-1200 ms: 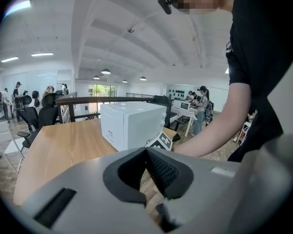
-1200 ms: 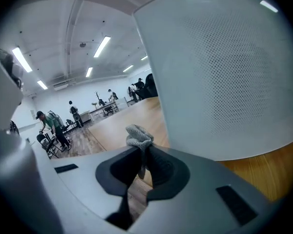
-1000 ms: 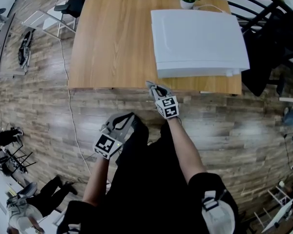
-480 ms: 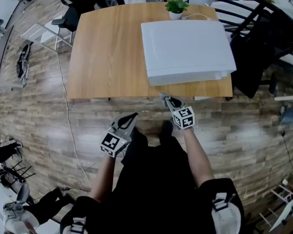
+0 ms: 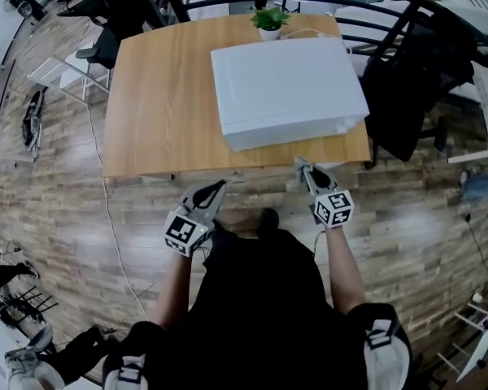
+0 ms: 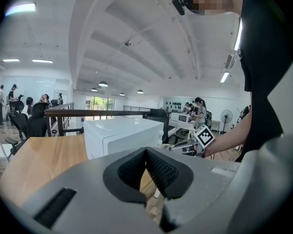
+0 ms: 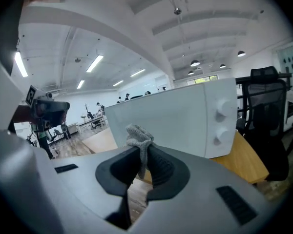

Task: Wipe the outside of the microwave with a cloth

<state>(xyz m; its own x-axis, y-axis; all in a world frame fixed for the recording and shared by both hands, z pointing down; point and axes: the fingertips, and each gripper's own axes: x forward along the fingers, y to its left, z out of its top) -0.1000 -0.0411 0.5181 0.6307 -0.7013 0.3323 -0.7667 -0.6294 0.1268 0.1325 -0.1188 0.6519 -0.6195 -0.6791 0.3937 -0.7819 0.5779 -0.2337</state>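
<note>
the white microwave (image 5: 285, 88) stands on the right half of a wooden table (image 5: 154, 96), with its front turned to the person and close to the near edge of the table. in the right gripper view the microwave (image 7: 185, 121) shows two round knobs (image 7: 223, 106), one above the other, at the right side of its front.

the cloth (image 7: 139, 138) is grey and knitted – it is not on the microwave but pinched between the jaws of the right gripper (image 7: 142, 152), and a bunched end of it sticks up above the jaw tips. the jaws are closed tightly on it. in the head view the right gripper (image 5: 302, 167) is held just in front of the near table edge, below the right front corner of the microwave, and it does not touch the microwave.

the left gripper (image 5: 220, 185) is over the plank floor (image 5: 65, 193), also near the table edge, to the left of the microwave. in its own view the left gripper (image 6: 146, 152) has its jaws closed together with nothing between them, and they point toward the microwave (image 6: 122, 133).

behind the microwave a small potted plant (image 5: 268, 21) stands at the far edge of the table. a black office chair (image 7: 266, 111) is beside the table's right end – well apart from both grippers.
</note>
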